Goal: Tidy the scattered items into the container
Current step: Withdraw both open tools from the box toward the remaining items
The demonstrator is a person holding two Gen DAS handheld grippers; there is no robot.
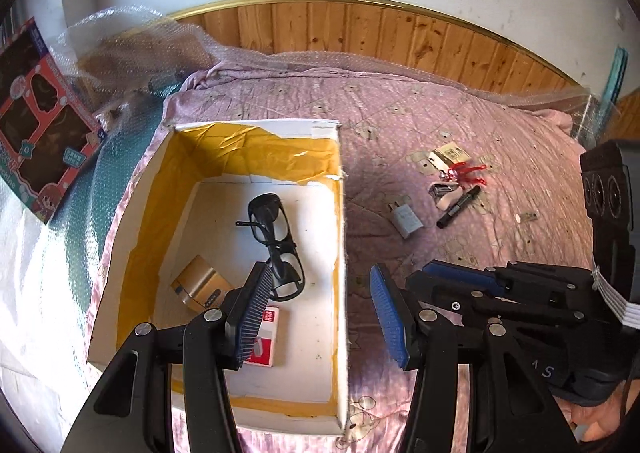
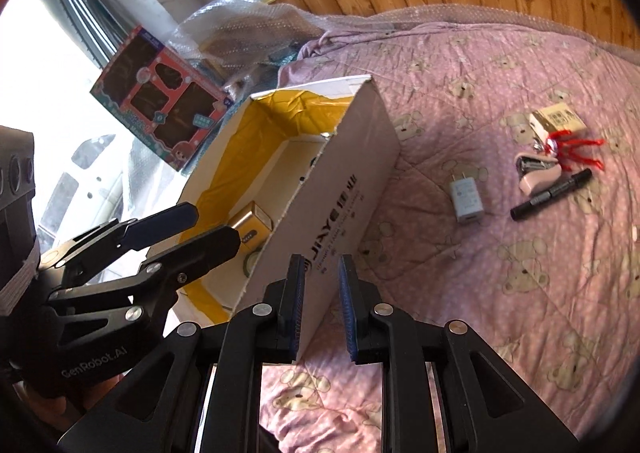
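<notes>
A white cardboard box (image 1: pixel 256 127) lined with yellow tape sits on the pink bedspread. It holds black glasses (image 1: pixel 276 245), a gold power bank (image 1: pixel 200 285) and a small red-and-white box (image 1: pixel 264 337). My left gripper (image 1: pixel 320 317) is open and empty, straddling the box's right wall. To the right on the bedspread lie a white charger (image 2: pixel 466 199), a black marker (image 2: pixel 552 195), a pink stapler (image 2: pixel 536 169), a red tassel (image 2: pixel 576 149) and a small cream box (image 2: pixel 558 117). My right gripper (image 2: pixel 322 309) hovers by the box's outer wall (image 2: pixel 340 193), its pads a narrow gap apart, holding nothing.
A colourful toy box (image 1: pixel 40 141) and crumpled bubble wrap (image 1: pixel 132 41) lie left of and behind the container. A wooden headboard (image 1: pixel 360 33) runs along the back. The bedspread (image 2: pixel 520 293) stretches open to the right of the scattered items.
</notes>
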